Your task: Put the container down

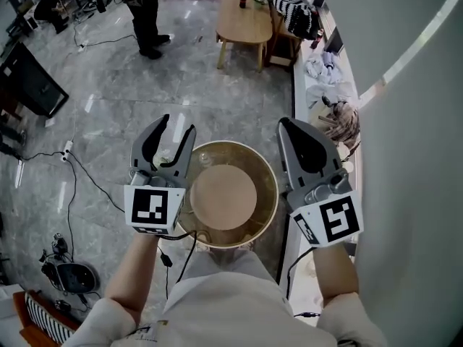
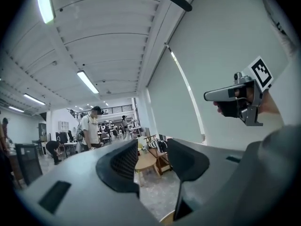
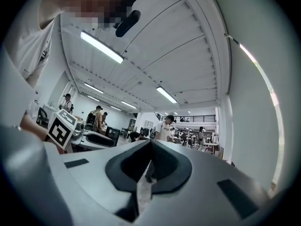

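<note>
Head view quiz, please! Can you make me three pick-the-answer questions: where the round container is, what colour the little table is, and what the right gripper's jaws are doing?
1. Where is the container?
A. on a shelf
B. between the left gripper and the right gripper
C. hanging from the ceiling

2. What colour is the small table?
A. light wood
B. blue
C. black

3. How do the right gripper's jaws stand?
A. wide apart
B. shut on a cup
C. together, with nothing held

Answers:
1. B, it shows between both grippers.
2. A, its top is pale wood.
3. C, the right gripper view shows the tips meeting with nothing held.
</note>
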A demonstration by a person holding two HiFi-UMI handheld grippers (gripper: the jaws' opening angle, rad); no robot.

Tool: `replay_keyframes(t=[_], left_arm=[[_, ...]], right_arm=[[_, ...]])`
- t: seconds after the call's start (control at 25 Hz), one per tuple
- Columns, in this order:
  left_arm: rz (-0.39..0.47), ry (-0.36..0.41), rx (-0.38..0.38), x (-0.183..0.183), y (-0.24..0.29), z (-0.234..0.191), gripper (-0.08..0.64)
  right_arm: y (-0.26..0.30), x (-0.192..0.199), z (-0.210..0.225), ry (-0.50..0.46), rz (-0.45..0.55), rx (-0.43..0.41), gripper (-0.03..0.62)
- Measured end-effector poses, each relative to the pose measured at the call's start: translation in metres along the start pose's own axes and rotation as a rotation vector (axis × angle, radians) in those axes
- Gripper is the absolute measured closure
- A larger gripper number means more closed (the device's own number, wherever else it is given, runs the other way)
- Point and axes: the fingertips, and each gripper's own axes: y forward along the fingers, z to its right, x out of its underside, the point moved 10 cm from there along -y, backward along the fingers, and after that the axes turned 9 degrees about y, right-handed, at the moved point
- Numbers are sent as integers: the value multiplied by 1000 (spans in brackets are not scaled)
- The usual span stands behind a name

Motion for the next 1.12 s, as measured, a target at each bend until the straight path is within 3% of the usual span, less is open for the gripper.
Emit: replay_keyframes(t=[0.44, 0.92, 1.0, 1.12], left_arm=[[97, 17, 37, -56, -38, -9, 484], [91, 0, 97, -54, -64, 11, 548], [83, -10, 111, -49, -68, 15, 548], [69, -29, 111, -42, -73, 21, 548]], right_arm=[[-23, -45, -24, 23, 53, -27, 586], [-51, -46, -37, -3, 3, -65, 586], [-51, -42, -41, 8, 10, -73, 586], [-58, -26, -45, 70, -59, -67, 586]])
